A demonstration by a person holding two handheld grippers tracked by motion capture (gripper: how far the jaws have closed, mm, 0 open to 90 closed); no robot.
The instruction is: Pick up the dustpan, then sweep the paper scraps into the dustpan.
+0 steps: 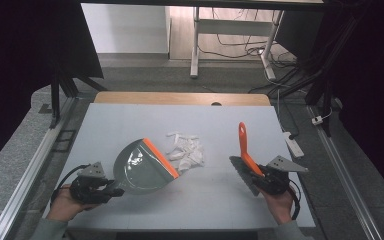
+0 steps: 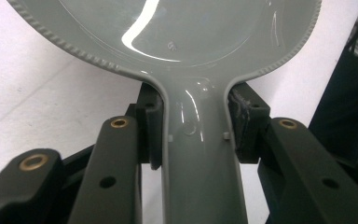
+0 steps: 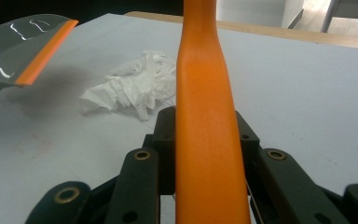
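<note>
grey dustpan [image 1: 142, 167], orange brush [image 1: 245, 150], crumpled paper [image 1: 185, 151], no readable writing

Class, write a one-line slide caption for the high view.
Left gripper holds a grey dustpan, right gripper a brush, paper scraps between.

Even overhead light, glare streaks on dustpan [image 2: 186, 32], dark surroundings

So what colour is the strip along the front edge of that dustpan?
Orange, on a grey dustpan; the strip shows best in the high view.
</note>
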